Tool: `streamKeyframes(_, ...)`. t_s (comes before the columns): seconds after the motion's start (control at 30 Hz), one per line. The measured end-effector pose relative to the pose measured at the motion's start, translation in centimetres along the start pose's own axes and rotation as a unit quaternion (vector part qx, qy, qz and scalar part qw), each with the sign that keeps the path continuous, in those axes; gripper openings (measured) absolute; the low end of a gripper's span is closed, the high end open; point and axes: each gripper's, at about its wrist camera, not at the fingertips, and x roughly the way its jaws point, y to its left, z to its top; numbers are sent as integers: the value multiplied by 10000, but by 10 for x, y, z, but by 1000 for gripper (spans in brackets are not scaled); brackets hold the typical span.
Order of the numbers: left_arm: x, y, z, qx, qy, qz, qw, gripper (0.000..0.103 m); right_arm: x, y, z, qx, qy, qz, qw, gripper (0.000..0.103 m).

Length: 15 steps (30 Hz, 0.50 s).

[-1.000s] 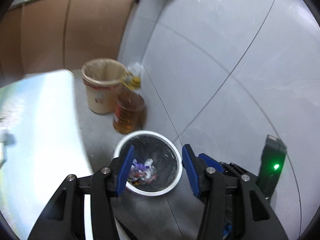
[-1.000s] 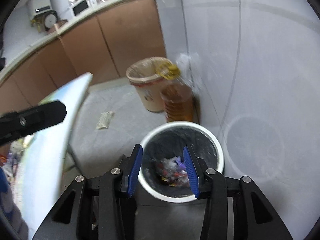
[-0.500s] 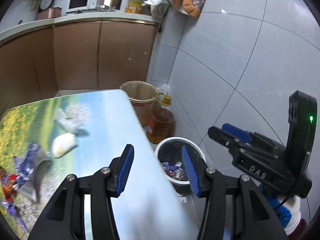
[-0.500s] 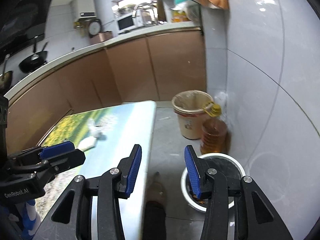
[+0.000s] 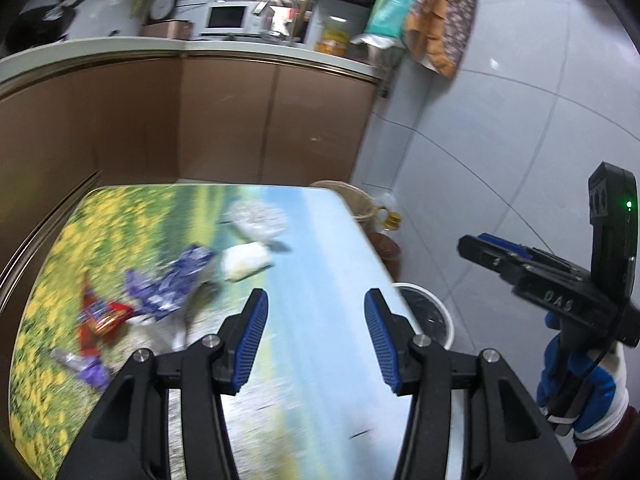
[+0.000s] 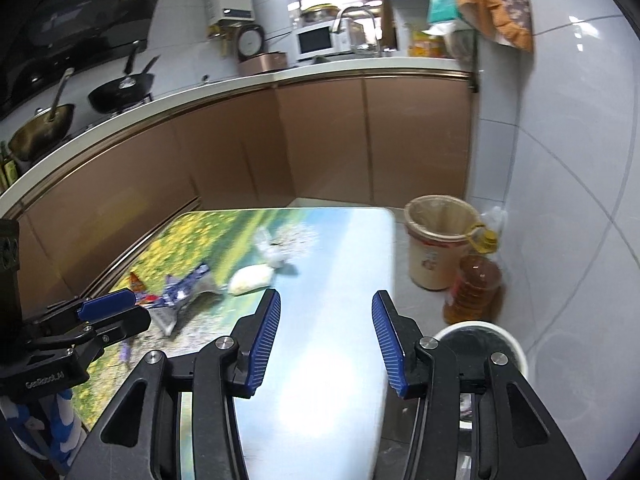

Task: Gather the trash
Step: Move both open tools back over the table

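Two black hand-held grippers with blue ribbed pads are seen above a low counter printed with a meadow-and-sky scene (image 5: 320,248), the left gripper (image 5: 314,338) and the right gripper (image 6: 326,336) each with jaws parted about halfway and nothing between them; the right jaws have just been opening.

Much of the litter is smeared by motion blur. Toward the counter's left edge a purple-and-white crumpled wrapper (image 5: 172,280) and a red snack wrapper (image 5: 100,316) can be made out, with a smaller purple scrap (image 5: 86,364) nearer the front-left corner. Near the middle lies one pale yellowish lump (image 5: 246,260), its material not readable, and beyond it, toward the far edge, one clear crumpled plastic bag (image 6: 272,254). Whether further scraps lie under the wrappers cannot be told.

On the floor off the counter's right edge, one white-rimmed bin with a black liner (image 6: 480,344) is partly hidden by the right gripper's frame in one view and by the counter's edge in the other; its contents are not visible. Behind it one amber oil bottle with a yellow cap (image 6: 474,288) and one beige lined bucket (image 6: 434,248) are seen against the grey tiled wall. A blue-and-white gloved hand (image 5: 580,384) is cut off at the frame's edge.
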Motion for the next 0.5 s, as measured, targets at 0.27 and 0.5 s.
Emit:
streamKeyframes(0.27, -18, 94, -40, -634, -18, 919, 9937, 58, 33, 48, 0, -165, 406, 594, 9973, 54)
streamKeyframes(0.5, -6, 175, -76, -1637, 341, 1177, 9789, 58, 93, 100, -5, -187, 1063, 1434, 9838, 57)
